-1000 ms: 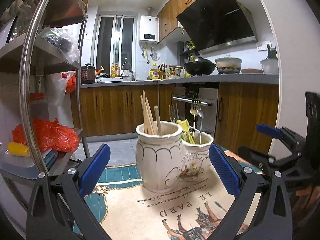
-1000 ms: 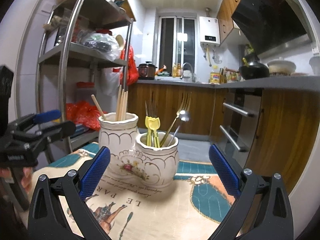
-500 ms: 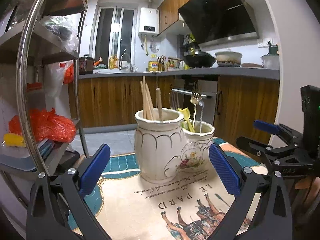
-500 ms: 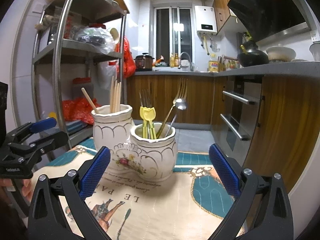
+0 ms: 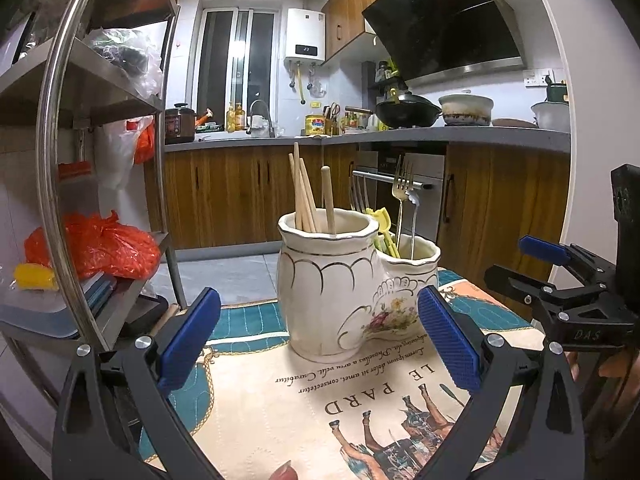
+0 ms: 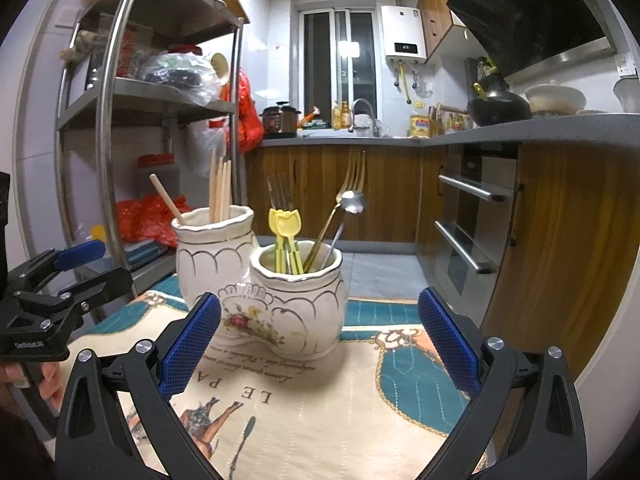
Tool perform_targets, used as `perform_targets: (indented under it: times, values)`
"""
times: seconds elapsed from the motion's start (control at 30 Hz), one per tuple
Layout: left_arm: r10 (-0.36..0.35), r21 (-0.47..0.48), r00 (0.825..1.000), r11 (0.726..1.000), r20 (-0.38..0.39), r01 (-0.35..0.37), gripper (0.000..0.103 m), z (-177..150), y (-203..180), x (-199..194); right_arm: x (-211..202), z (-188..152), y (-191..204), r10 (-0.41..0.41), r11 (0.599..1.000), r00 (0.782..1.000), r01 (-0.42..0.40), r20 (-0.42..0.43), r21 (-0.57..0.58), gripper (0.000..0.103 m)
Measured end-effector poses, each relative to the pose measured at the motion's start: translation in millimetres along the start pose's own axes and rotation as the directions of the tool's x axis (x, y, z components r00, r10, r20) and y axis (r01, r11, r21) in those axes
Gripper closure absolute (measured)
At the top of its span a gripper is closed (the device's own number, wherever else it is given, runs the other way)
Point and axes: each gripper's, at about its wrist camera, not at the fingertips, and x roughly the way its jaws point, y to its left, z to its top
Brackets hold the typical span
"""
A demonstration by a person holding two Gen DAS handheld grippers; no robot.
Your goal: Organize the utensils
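A white ceramic double holder (image 5: 340, 292) stands on the printed cloth; it also shows in the right wrist view (image 6: 280, 304). Its taller cup holds wooden chopsticks (image 5: 306, 196) (image 6: 220, 190). Its shorter cup holds yellow utensils (image 6: 285, 240), forks (image 6: 355, 172) and a spoon (image 6: 352, 202). My left gripper (image 5: 318, 340) is open and empty, just in front of the holder. My right gripper (image 6: 318, 340) is open and empty, also in front of it. Each gripper shows at the edge of the other's view.
The cloth (image 5: 320, 400) covers a small table. A steel shelf rack (image 5: 56, 184) with red bags (image 5: 100, 248) stands close on the left. Wooden kitchen cabinets (image 6: 568, 240) and an oven (image 6: 468, 232) lie on the right. A tiled floor lies beyond.
Both grippers have drawn back and lowered a little, so the holder looks slightly smaller and farther. Both stay open and empty. The utensils have not moved.
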Motion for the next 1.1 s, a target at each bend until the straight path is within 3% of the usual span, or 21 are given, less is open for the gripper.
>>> perform_targets:
  times: [1.1]
  values:
    - [0.002,0.003,1.0,1.0,-0.011,-0.002,0.006,0.4,0.3,2.1,0.2,0.7,-1.0,0.001,1.0,1.0,-0.001,-0.003,0.003,0.005]
